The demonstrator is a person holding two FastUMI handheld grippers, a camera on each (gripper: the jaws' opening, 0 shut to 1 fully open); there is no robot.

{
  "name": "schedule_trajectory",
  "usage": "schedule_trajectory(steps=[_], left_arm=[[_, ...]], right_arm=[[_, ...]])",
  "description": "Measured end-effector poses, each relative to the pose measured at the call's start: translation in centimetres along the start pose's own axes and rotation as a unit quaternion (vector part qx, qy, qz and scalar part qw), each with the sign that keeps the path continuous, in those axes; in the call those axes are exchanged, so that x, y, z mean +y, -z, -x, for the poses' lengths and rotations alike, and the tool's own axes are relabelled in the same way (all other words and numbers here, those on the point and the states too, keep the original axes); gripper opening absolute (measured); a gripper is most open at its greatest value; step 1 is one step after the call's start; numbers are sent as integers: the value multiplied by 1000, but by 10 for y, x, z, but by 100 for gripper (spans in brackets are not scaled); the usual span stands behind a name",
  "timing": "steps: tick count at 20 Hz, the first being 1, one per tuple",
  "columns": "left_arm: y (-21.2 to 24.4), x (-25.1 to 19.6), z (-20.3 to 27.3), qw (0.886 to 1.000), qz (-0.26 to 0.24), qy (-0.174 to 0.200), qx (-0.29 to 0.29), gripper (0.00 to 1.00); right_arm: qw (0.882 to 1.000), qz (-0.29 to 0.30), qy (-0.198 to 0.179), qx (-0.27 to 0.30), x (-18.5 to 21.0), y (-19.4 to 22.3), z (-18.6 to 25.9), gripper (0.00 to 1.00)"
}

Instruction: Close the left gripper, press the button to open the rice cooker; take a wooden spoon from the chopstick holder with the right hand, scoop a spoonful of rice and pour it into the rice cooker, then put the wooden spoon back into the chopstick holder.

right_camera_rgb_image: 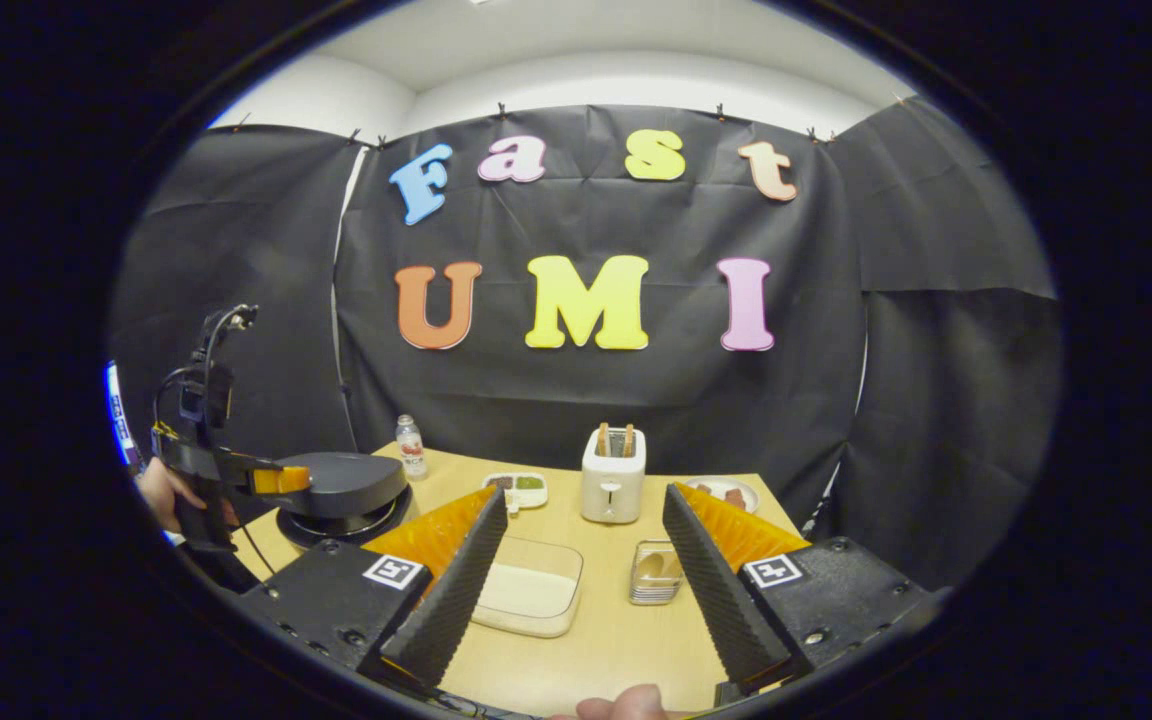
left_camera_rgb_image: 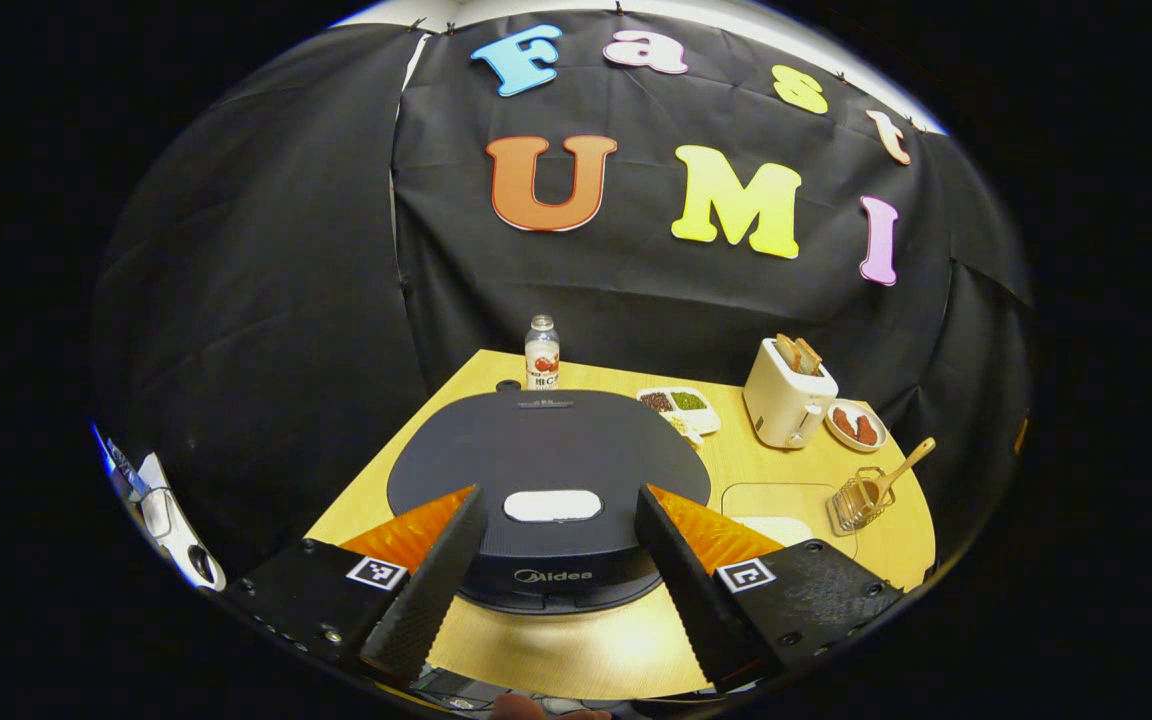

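Note:
The dark rice cooker (left_camera_rgb_image: pixel 546 450) stands with its lid down, and its white button (left_camera_rgb_image: pixel 553 505) is at the lid's front. My left gripper (left_camera_rgb_image: pixel 558 492) hovers open just above the lid's front, one finger on each side of the button. In the right gripper view the cooker (right_camera_rgb_image: pixel 341 495) is at the left, with a hand (right_camera_rgb_image: pixel 161 495) holding the left gripper (right_camera_rgb_image: pixel 276 480) over it. A wooden spoon (left_camera_rgb_image: pixel 901 470) leans in the wire chopstick holder (left_camera_rgb_image: pixel 858 503). My right gripper (right_camera_rgb_image: pixel 584 495) is open and holds nothing, above the clear rice container (right_camera_rgb_image: pixel 528 598) and the holder (right_camera_rgb_image: pixel 654 575).
At the back of the wooden table (left_camera_rgb_image: pixel 576 650) stand a small bottle (left_camera_rgb_image: pixel 541 352), a divided dish of beans (left_camera_rgb_image: pixel 681 405), a white toaster (left_camera_rgb_image: pixel 786 400) with bread in it, and a plate of red food (left_camera_rgb_image: pixel 856 427). The rice container (left_camera_rgb_image: pixel 786 510) lies right of the cooker.

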State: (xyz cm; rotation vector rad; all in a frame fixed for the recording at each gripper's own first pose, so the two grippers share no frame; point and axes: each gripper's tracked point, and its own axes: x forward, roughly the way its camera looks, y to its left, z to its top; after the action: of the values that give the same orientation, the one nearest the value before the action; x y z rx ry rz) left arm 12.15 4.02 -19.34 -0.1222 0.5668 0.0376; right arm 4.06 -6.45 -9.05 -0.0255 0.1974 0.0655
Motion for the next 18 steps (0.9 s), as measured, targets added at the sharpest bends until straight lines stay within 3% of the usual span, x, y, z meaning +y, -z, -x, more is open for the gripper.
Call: schedule_trajectory(steps=[6,7,12,18], left_arm=[[34,3,-8,1000,0,1,14,97],[38,4,-9,1000,5,3,19,98],[43,7,-13,999,31,-6,13,98],[49,8,-12,1000,4,-2,13,98]], right_arm=[[1000,6,6,8,13,2,12,100],[1000,7,7,9,16,3,12,96],[1000,0,2,10,27,3,14,100],[1000,-9,5,5,31,-2,10,97]])
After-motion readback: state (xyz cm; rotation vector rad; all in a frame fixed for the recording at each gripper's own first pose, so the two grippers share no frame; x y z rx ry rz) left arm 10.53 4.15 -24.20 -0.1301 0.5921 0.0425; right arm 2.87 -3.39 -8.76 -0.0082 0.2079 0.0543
